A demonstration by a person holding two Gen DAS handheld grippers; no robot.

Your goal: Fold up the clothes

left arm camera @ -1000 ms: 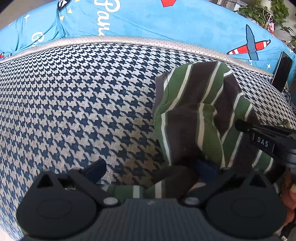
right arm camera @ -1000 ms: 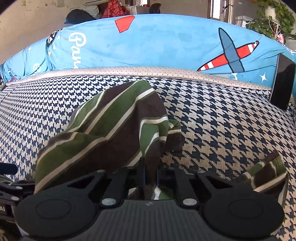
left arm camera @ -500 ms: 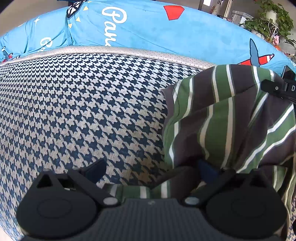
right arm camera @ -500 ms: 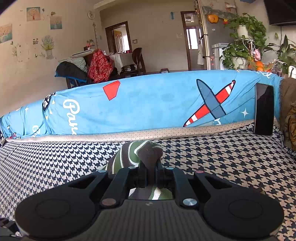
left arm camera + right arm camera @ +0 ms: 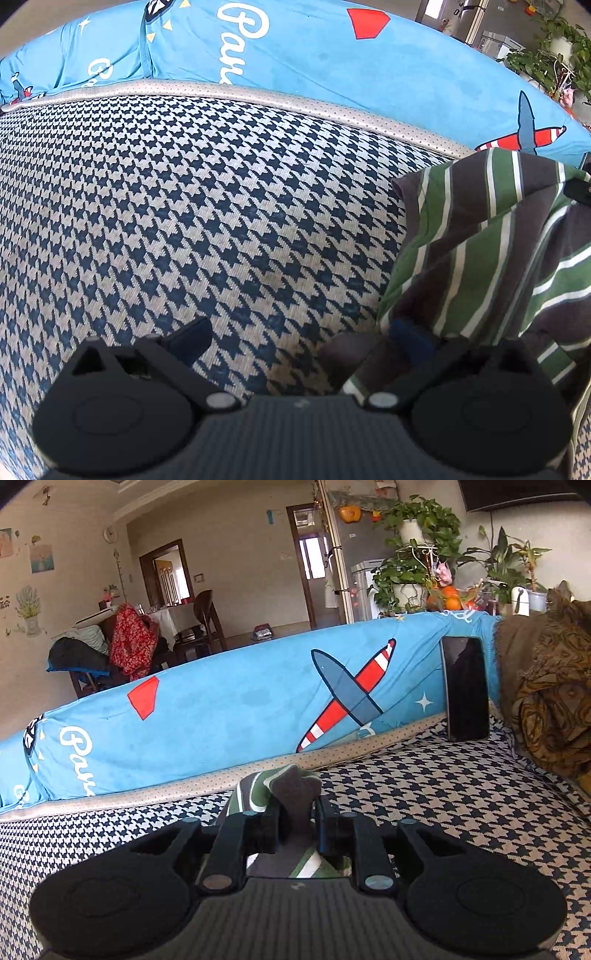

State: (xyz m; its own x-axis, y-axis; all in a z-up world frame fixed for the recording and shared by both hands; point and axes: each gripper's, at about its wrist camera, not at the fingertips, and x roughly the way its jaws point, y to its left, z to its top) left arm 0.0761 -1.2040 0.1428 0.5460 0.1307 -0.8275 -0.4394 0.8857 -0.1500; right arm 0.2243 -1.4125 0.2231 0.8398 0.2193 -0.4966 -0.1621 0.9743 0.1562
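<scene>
Striped garment (image 5: 491, 254) lifted by one pinched point; left gripper (image 5: 306, 339) spread wide at its lower edge.

Right gripper (image 5: 295, 823): fingers closed hard on a bunched tuft of the green, brown and white striped cloth, which pokes up between them at frame centre. Judged purpose: holding it high lets the cloth hang and open out for a fold. Left gripper: fingers wide apart, nothing clamped; the right finger (image 5: 410, 338) is partly under the hanging hem, the left one over bare houndstooth sofa cover (image 5: 192, 206). Left view alone shows the garment's draped body, at right of frame, and a dark bit of the other tool at the right edge. Right view alone shows the clamp itself, the black phone (image 5: 465, 686) propped against the blue airplane-print backrest cover (image 5: 229, 716) at upper right, and the room behind.
</scene>
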